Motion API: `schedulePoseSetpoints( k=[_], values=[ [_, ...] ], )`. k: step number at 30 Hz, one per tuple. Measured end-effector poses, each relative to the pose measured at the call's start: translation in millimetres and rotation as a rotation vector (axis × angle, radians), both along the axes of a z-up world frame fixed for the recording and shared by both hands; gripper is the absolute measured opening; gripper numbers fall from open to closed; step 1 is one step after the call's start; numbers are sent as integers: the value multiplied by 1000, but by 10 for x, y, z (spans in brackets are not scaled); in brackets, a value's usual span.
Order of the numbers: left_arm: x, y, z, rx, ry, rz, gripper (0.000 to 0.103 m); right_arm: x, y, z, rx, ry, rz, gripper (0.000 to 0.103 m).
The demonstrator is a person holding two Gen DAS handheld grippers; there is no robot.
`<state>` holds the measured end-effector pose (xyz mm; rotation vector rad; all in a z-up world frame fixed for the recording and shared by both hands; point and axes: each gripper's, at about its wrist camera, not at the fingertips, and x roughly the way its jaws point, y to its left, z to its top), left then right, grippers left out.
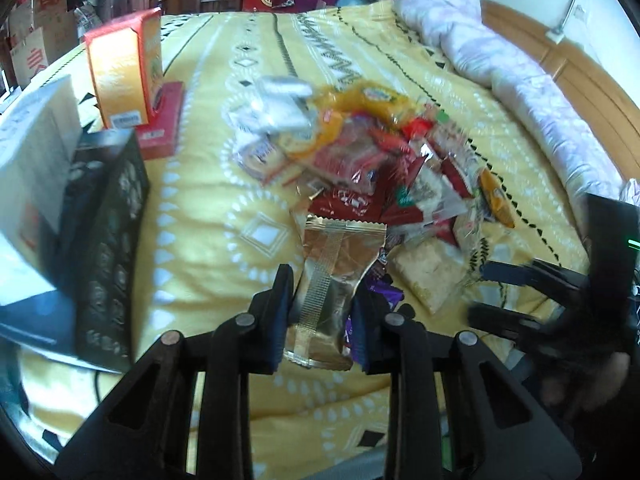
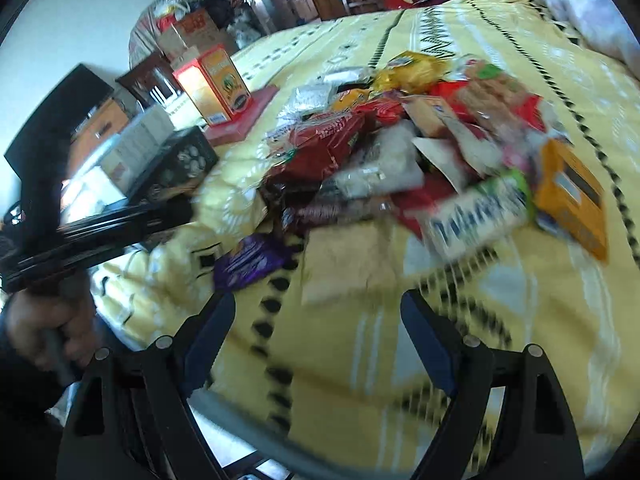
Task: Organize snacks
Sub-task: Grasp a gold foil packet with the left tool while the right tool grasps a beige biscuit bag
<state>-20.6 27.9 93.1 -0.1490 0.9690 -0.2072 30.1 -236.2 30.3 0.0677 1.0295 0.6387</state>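
A pile of snack packets [image 1: 380, 160] [image 2: 400, 140] lies on the yellow patterned bedspread [image 1: 208, 240]. At its near edge my left gripper [image 1: 323, 284] is shut on a gold foil packet [image 1: 340, 248], with a pad pressed against each long side. A purple packet [image 1: 384, 296] [image 2: 248, 260] and a pale packet [image 1: 428, 272] [image 2: 348, 260] lie just right of it. My right gripper [image 2: 318, 304] stands open above the bedspread, just short of the pale packet, with nothing between its fingers. It also shows at the right edge of the left wrist view as the right gripper [image 1: 496, 294].
An orange-red carton [image 1: 124, 68] stands on a flat red box [image 1: 164, 120] at the left. Nearer are a black patterned box [image 1: 108, 248] and a white box [image 1: 36, 152]. A pink quilt [image 1: 500, 52] and wooden headboard [image 1: 560, 64] line the right side.
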Motion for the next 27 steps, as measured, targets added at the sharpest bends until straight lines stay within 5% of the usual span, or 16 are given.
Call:
schedulePoseSetpoints(
  k=[7, 11, 27],
  values=[
    [17, 137, 72, -32, 10, 37, 28, 350, 306, -386, -141, 39, -7, 86],
    [-17, 125, 76, -32, 2, 28, 28, 340, 256, -435, -161, 21, -28, 70],
    [-159, 364, 616, -27, -177, 92, 28, -41, 101, 571, -68, -203, -45, 57]
  ],
)
